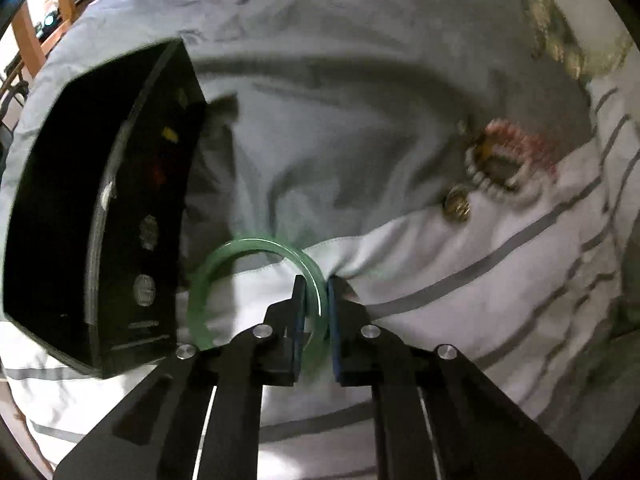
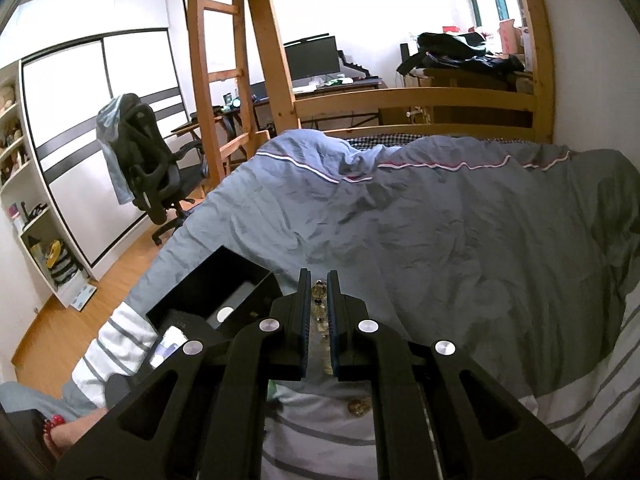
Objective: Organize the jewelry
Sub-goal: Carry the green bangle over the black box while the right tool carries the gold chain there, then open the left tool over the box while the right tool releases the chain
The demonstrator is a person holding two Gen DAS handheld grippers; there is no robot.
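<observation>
My left gripper (image 1: 316, 284) is shut on a green jade bangle (image 1: 224, 256), gripping its right side just above the bedding. The black jewelry box (image 1: 100, 208) stands open right beside the bangle on the left, with small pieces set in its lining. A pile of bead bracelets (image 1: 504, 160) and a gold round piece (image 1: 458, 204) lie on the bedding to the right. My right gripper (image 2: 319, 280) is shut on a string of clear and gold beads (image 2: 319, 312), held up above the bed. The box (image 2: 216, 292) sits below left of it.
A grey-blue duvet (image 2: 440, 220) and a striped white cover (image 2: 320, 432) cover the bed. A wooden bed frame and ladder (image 2: 248, 60), an office chair (image 2: 148, 160), a desk with a monitor (image 2: 312, 56) and shelves (image 2: 24, 184) stand beyond.
</observation>
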